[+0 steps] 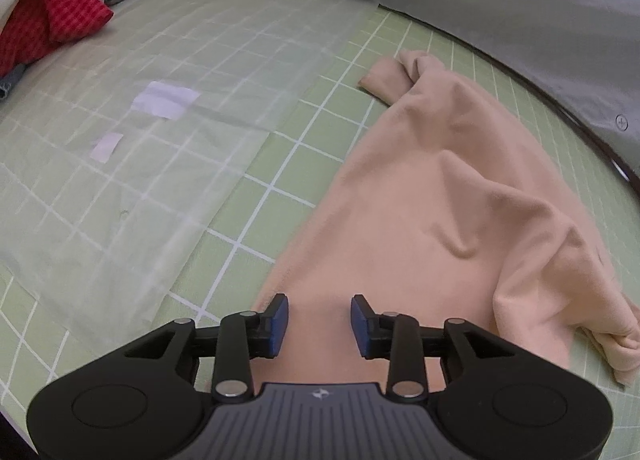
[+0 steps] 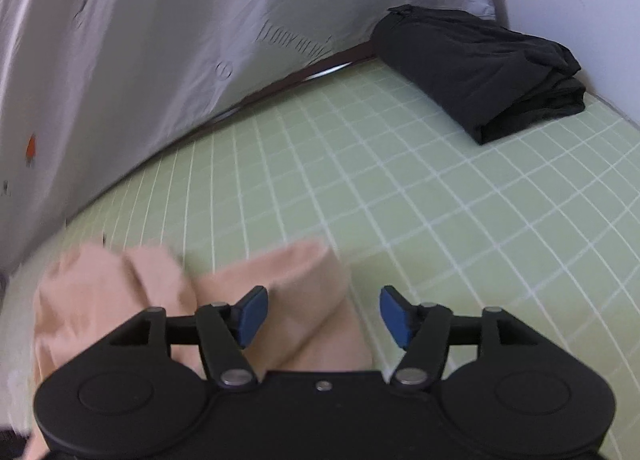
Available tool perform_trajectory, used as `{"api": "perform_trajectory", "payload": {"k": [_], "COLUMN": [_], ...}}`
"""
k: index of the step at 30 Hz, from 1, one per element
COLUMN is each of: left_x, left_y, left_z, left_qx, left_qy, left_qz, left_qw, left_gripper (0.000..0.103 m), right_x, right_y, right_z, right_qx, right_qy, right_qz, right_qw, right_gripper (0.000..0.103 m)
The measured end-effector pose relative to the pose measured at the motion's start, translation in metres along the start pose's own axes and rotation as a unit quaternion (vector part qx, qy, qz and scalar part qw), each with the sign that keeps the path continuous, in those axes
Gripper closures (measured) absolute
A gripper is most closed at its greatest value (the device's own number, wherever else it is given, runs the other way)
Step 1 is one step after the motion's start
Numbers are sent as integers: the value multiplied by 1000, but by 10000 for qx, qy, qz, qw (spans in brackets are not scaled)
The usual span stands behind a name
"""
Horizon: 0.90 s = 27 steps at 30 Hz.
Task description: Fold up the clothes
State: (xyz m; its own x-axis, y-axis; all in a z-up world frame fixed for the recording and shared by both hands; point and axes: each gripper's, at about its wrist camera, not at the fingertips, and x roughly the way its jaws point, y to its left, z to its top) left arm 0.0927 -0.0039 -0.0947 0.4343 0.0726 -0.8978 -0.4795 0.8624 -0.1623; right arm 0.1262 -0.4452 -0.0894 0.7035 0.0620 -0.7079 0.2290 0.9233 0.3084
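Note:
A peach long-sleeved garment (image 1: 440, 196) lies spread and rumpled on the green grid mat (image 1: 280, 164), one sleeve reaching toward the far edge. My left gripper (image 1: 319, 318) is open just above the garment's near edge, holding nothing. In the right wrist view the same peach garment (image 2: 280, 300) lies bunched at the lower left. My right gripper (image 2: 323, 310) is open over its right edge, its left finger above the cloth and its right finger above bare mat (image 2: 440, 200).
A pile of unfolded clothes, red checked cloth (image 1: 48, 24) on top, sits at the far left. A clear plastic sheet (image 1: 140, 148) with white labels covers the left of the mat. A folded black garment (image 2: 480, 68) lies at the far right. Grey fabric (image 2: 160, 40) hangs behind.

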Motion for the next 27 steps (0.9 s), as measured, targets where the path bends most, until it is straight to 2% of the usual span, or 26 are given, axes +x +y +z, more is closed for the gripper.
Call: {"api": "perform_trajectory", "payload": {"k": [2, 5, 7, 9, 10, 12, 14, 16, 18, 20, 21, 23, 24, 27], "left_x": [1, 6, 9, 10, 11, 14, 15, 16, 16, 16, 16, 16, 17, 19], "left_y": [-3, -7, -9, -12, -13, -17, -21, -25, -27, -28, -29, -31, -33, -38], "left_z": [2, 9, 13, 17, 19, 22, 23, 25, 25, 24, 24, 24, 24, 23], "left_qx": [17, 17, 16, 28, 31, 53, 156, 264, 305, 322, 332, 393, 425, 543], "left_qy": [23, 95, 143, 153, 157, 169, 181, 184, 183, 176, 173, 166, 167, 178], "left_qz": [32, 125, 185, 202, 228, 279, 321, 365, 393, 409, 417, 459, 473, 525], "left_qw": [10000, 9999, 9997, 9997, 9996, 9995, 9992, 9988, 9986, 9985, 9984, 9980, 9978, 9970], "left_gripper": [61, 60, 59, 58, 58, 56, 52, 52, 52, 52, 52, 49, 48, 44], "right_x": [12, 38, 52, 64, 67, 69, 67, 53, 18, -28, -45, -57, -51, -9], "right_y": [2, 14, 21, 27, 29, 30, 29, 26, 23, 22, 23, 19, 15, -7], "right_z": [11, 20, 22, 22, 22, 24, 28, 39, 54, 64, 68, 67, 63, 43], "right_qx": [-59, -525, -789, -1014, -1103, -1201, -1211, -1092, -935, -882, -881, -835, -875, -833], "right_qy": [86, 469, 722, 950, 1045, 1169, 1182, 765, -126, -1143, -1466, -1685, -1553, -331], "right_qz": [29, -56, -44, 3, 46, 191, 308, 253, 213, 172, 65, -342, -559, -1168], "right_qw": [9999, 9975, 9943, 9903, 9884, 9857, 9851, 9907, 9953, 9894, 9853, 9816, 9824, 9891], "right_gripper": [32, 31, 36, 61, 65, 88, 91, 92, 92, 92, 92, 91, 90, 88]}}
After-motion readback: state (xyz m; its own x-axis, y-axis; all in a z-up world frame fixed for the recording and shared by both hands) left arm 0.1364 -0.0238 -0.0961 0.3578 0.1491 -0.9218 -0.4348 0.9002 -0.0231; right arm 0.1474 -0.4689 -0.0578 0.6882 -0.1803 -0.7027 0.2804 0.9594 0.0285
